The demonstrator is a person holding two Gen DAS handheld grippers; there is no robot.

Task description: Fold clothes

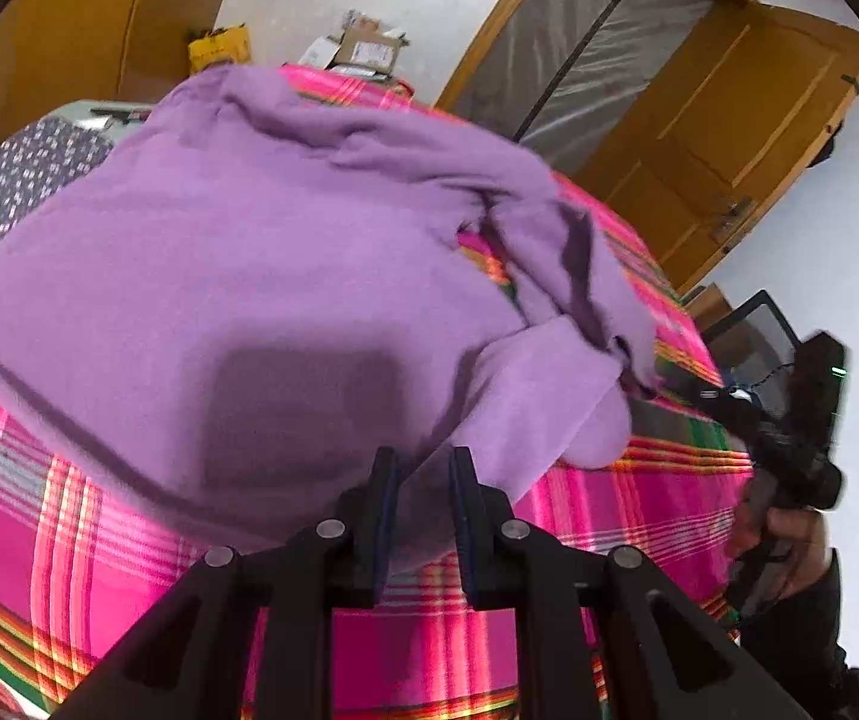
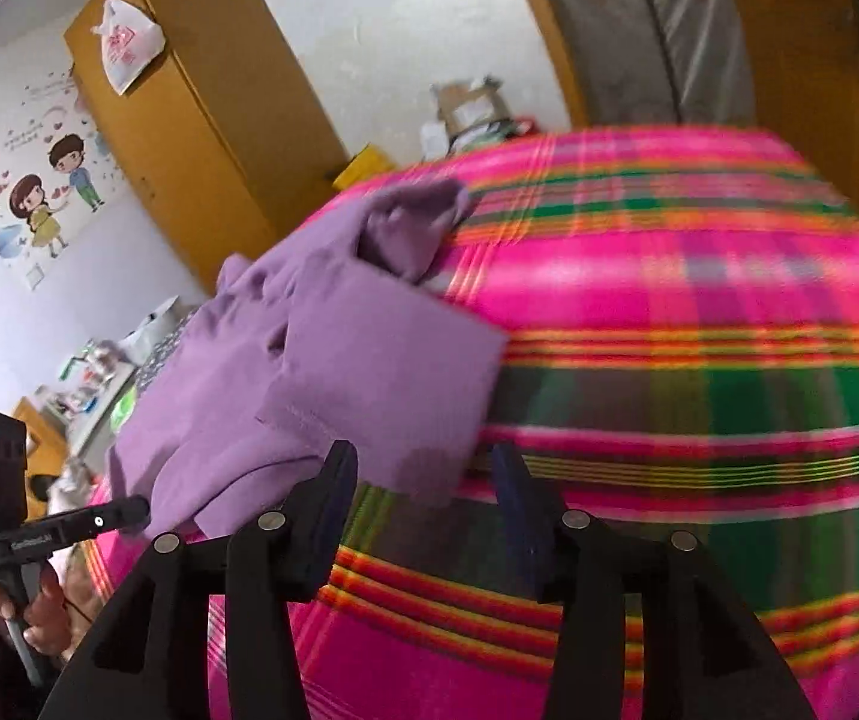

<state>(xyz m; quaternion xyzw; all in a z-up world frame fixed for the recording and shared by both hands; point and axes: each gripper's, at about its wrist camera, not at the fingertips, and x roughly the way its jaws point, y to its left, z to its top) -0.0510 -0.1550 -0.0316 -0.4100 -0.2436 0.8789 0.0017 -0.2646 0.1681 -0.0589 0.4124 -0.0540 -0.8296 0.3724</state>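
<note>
My right tool (image 2: 423,480) stands spread over the purple sweater (image 2: 333,360) — left tool (image 1: 423,480) seems half-spread, pinching nothing.

A bed covered by a bright pink plaid bedspread (image 1: 609,498) with green, orange and yellow stripes carries the clothes. A lilac garment (image 1: 261,228) lies spread on it, reaching toward the far edge. Its body is mostly flat with soft creases, and along its right side one part is folded back over itself, its end rumpled near the bedspread's right edge. In the right wrist view the same garment (image 2: 333,360) lies on the left part of the bed, while the bedspread (image 2: 699,312) to its right is bare.
</note>
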